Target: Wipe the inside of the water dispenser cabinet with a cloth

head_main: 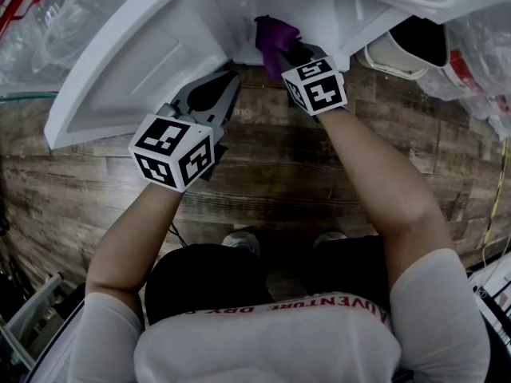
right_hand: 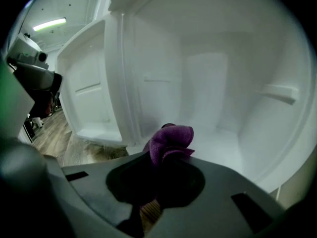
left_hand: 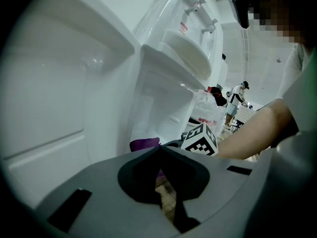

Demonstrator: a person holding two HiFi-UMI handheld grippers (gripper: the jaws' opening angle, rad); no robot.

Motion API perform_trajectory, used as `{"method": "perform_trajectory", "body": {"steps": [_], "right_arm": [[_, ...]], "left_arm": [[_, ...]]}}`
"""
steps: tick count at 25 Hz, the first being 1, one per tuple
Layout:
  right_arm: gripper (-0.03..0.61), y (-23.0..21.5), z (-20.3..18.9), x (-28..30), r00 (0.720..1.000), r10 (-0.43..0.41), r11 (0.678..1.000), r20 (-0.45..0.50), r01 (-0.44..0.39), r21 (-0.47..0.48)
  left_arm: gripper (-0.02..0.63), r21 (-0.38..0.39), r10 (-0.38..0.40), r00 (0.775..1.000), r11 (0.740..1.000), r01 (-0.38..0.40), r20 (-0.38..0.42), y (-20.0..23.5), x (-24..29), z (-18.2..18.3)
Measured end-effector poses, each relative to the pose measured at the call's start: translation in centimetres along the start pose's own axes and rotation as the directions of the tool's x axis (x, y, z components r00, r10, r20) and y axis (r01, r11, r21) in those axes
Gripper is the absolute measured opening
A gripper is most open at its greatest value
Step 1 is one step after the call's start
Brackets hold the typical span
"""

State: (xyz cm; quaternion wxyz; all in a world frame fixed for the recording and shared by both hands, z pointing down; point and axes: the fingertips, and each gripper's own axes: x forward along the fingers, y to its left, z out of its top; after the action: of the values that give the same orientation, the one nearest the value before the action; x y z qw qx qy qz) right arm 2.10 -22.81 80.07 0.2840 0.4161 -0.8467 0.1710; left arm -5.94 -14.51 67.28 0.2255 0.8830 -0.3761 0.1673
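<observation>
Task item: a purple cloth point(right_hand: 171, 138), bunched into a wad, sits at the centre of the right gripper view and at the upper middle of the head view. It is just at the front lip of the water dispenser cabinet point(right_hand: 213, 83), over the cabinet's white floor. I cannot tell whether it touches that floor.

Right gripper point(right_hand: 161, 155): fingers point(right_hand: 126, 180) are closed on the lower end of the cloth, and the free end bulges out beyond the tips.

Left gripper point(left_hand: 159, 150): fingers point(left_hand: 143, 177) are brought together at the tips with nothing between them. It hangs just outside the cabinet, beside the open door point(head_main: 136, 62) at upper left in the head view.

Handling judgement: the cloth looks soft, light and limp. It will fold under pressure, so it is best gripped at the gathered end, as now, leaving a padded wad to press on the walls. The interior looks like smooth, hard plastic, so little drag is expected.

Writing: a small red label point(left_hand: 183, 28) on the dispenser front is too small to read. The shirt print point(head_main: 319, 303) is upside down to the camera and seems to include "ADVENTURE", which is unconfirmed
</observation>
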Motion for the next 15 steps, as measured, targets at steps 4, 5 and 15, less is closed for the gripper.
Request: {"method": "perform_trajectory", "body": {"steps": [4, 5, 15], "right_arm": [[0.058, -2.6, -1.2, -1.4, 0.999, -0.051, 0.999, -0.015, 0.051, 0.012], [0.058, -3.2, -1.4, -1.7, 0.998, -0.063, 0.998, -0.018, 0.063, 0.013], [0.058, -7.6, -3.1, -4.8, 0.988, -0.154, 0.988, -0.033, 0.155, 0.022]], "left_arm": [[0.028, -0.005, -0.012, 1.000, 1.000, 0.012, 0.003, -0.7, 0.5, 0.1], [0.028, -0.004, -0.015, 1.000, 1.000, 0.015, 0.005, -0.9, 0.6, 0.2], [0.028, -0.012, -0.025, 0.999, 1.000, 0.025, 0.023, -2.0, 1.4, 0.7]]}}
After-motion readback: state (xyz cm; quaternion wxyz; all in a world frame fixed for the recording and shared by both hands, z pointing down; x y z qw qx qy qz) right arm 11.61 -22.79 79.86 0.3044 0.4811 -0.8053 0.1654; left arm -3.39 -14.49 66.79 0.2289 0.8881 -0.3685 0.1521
